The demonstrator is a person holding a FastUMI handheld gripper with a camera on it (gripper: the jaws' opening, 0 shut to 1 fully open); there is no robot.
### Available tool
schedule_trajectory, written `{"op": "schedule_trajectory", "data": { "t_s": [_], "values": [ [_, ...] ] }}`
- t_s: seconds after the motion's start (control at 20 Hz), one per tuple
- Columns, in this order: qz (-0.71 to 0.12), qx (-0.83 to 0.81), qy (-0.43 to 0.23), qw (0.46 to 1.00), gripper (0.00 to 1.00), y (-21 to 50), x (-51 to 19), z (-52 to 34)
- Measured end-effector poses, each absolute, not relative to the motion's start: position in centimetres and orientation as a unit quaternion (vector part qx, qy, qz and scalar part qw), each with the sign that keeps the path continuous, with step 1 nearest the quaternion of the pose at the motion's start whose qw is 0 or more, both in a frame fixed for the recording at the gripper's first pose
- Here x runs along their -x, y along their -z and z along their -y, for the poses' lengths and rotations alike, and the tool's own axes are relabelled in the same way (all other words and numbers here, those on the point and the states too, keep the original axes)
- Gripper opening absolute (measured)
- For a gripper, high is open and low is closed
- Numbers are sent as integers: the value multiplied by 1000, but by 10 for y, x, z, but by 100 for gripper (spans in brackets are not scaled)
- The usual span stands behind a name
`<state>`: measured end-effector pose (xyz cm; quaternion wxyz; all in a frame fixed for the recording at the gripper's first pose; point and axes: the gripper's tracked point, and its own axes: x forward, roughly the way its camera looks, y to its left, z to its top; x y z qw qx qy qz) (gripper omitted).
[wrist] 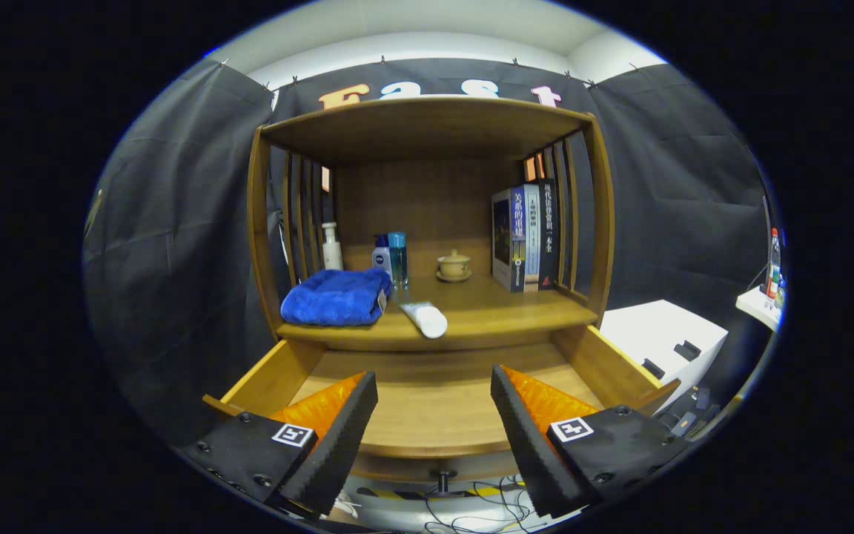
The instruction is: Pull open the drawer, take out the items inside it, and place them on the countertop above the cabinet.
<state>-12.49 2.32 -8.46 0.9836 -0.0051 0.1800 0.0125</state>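
Spread tool [434,415] above pulled-out drawer [434,400]

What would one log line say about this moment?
hand-held gripper: open, above drawer | drawer: pulled open, looks empty | blue towel and white tube: on countertop

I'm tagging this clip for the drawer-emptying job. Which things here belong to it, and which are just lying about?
Job: drawer, pulled open; countertop; blue towel and white tube lying on it; claw, open above the drawer.

Lying about: books, lidded cup, bottles, white box.
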Motion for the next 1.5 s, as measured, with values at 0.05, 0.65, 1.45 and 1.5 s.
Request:
{"op": "schedule_trajectory", "data": {
  "t_s": [0.05, 0.65, 1.45, 1.5],
  "values": [
    [-189, -1, -13, 982, 100, 92, 127, -23],
    [-255, -2, -15, 967, 99, 127, 187, -5],
    [-267, -11, 1, 964, 99, 135, 162, 12],
    [-266, -15, 1, 964, 99, 134, 160, 13]
  ]
}}
